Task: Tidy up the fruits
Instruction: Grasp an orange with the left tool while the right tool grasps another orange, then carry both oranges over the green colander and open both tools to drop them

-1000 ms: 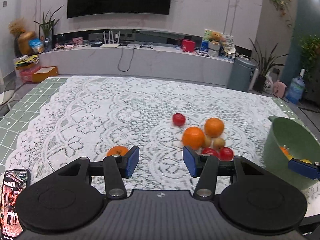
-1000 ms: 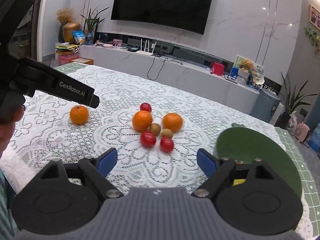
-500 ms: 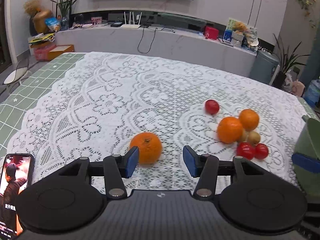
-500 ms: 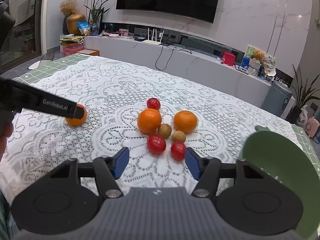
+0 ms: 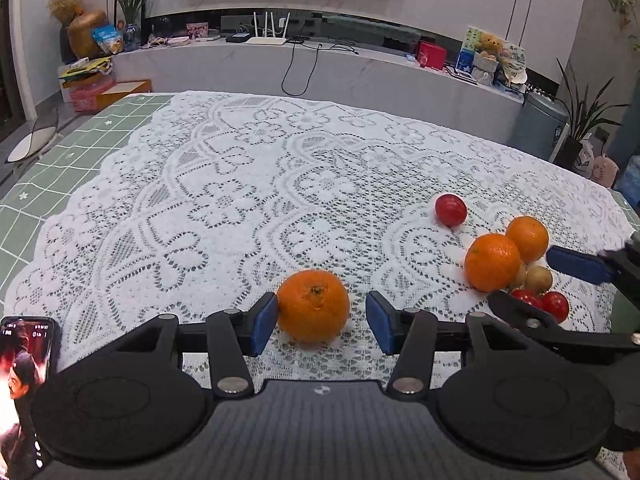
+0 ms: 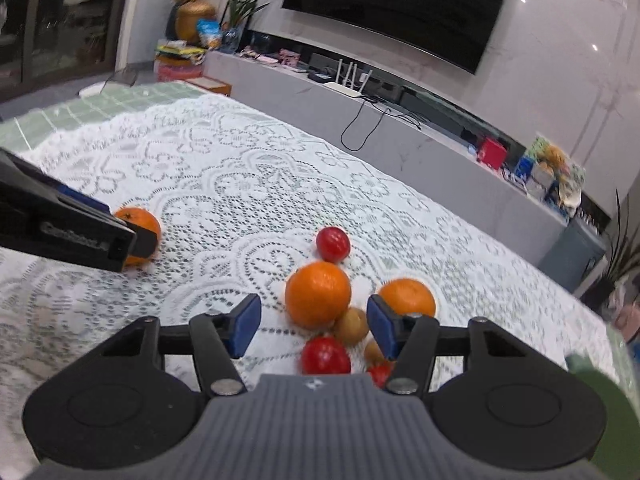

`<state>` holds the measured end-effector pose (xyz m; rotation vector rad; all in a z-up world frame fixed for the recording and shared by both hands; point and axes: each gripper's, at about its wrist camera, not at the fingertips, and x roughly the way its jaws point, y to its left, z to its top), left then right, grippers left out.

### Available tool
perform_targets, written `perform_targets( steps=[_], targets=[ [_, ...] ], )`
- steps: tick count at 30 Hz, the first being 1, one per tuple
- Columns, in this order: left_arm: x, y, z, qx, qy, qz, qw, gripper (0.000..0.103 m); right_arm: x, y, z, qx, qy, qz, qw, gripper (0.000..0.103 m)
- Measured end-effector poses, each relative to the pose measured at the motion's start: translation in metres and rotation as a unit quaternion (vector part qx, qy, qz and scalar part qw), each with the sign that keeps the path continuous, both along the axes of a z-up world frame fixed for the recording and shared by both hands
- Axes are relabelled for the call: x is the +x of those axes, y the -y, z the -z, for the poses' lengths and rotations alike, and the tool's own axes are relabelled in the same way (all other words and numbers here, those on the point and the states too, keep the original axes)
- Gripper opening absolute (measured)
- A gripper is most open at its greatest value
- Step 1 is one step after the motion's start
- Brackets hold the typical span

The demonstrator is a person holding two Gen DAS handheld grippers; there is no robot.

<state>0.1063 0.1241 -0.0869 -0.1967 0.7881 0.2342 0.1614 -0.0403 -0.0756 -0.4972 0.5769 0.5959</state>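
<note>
The left gripper tilts down over the lace cloth, its jaws part-open around a lone orange whose left side meets the left pad while a gap shows at the right pad. The right gripper, also angled down, has just been narrowing its jaws, and they stand part-open above the fruit cluster of 2 oranges, 3 red fruits and 2 brown ones, gripping none. A phone lies at the left gripper's near left, a green bowl at the right gripper's right, and a TV hangs on the wall beyond.
</note>
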Motion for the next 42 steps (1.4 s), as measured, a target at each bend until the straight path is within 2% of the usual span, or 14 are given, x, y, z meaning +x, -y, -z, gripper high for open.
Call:
perform_targets(
  steps=[3, 10, 14, 20, 24, 30, 36, 42],
  targets=[
    [0.001, -0.001, 0.001, 0.001, -0.001, 0.000, 1.0000, 0.055, 0.008, -0.008, 0.006, -0.015, 0.004, -0.006, 1.000, 0.055],
    [0.005, -0.006, 0.004, -0.002, -0.008, -0.003, 1.0000, 0.053, 0.016, -0.019, 0.016, -0.039, 0.006, -0.008, 0.999, 0.049],
    [0.006, -0.006, 0.005, -0.006, -0.014, -0.003, 0.9999, 0.050, 0.017, -0.021, 0.019, -0.049, 0.012, -0.008, 0.999, 0.043],
    [0.004, -0.006, 0.004, -0.013, -0.015, 0.000, 0.9998, 0.049, 0.015, -0.023, 0.017, -0.051, 0.016, -0.013, 0.998, 0.041],
    [0.000, 0.000, -0.003, -0.010, -0.008, 0.011, 0.9999, 0.049, 0.008, -0.022, 0.006, -0.042, 0.027, -0.018, 0.999, 0.040],
    [-0.006, 0.013, -0.017, -0.005, 0.002, 0.024, 0.9997, 0.049, -0.006, -0.006, -0.015, -0.007, 0.010, -0.007, 1.000, 0.040],
    [-0.013, 0.028, -0.033, -0.006, 0.014, 0.043, 0.9990, 0.049, -0.027, 0.027, -0.037, 0.042, -0.017, 0.023, 0.999, 0.040],
    [-0.019, 0.051, -0.050, -0.001, 0.029, 0.070, 0.9971, 0.049, -0.047, 0.065, -0.056, 0.070, -0.018, 0.049, 0.996, 0.040]
  ],
)
